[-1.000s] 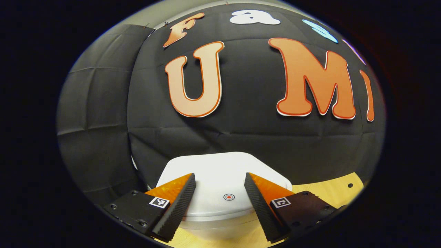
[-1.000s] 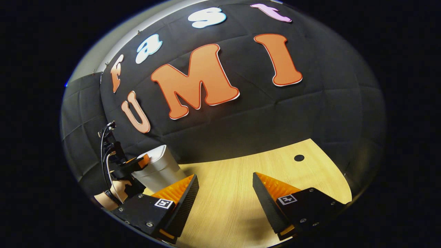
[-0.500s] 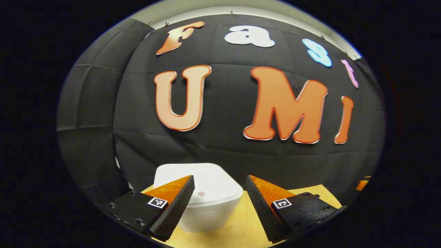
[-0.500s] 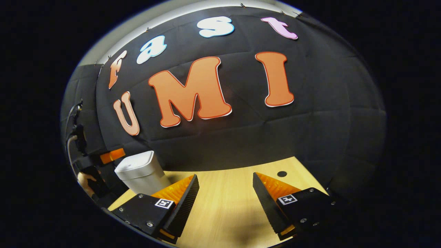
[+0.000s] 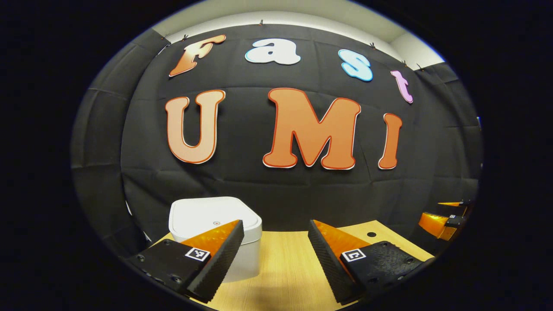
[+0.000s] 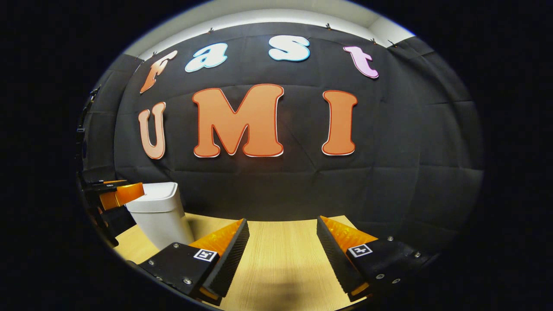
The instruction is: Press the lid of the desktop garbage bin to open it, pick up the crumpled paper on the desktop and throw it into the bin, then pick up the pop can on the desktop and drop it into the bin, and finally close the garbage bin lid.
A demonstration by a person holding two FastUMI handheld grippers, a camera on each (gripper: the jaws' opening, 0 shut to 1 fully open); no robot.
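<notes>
Left gripper view: the left gripper (image 5: 276, 255) hangs with fingers spread apart and nothing between them, over the wooden table (image 5: 285, 276). Beyond its left finger stands the white bin (image 5: 216, 224), upright near the table's back left corner, lid (image 5: 207, 218) down and flat. Bare wood runs rightward to a small hole (image 5: 371, 234). Right gripper view: the right gripper (image 6: 283, 255), also spread and empty, sees the bin's side wall (image 6: 162, 220) at the table's left edge.
</notes>
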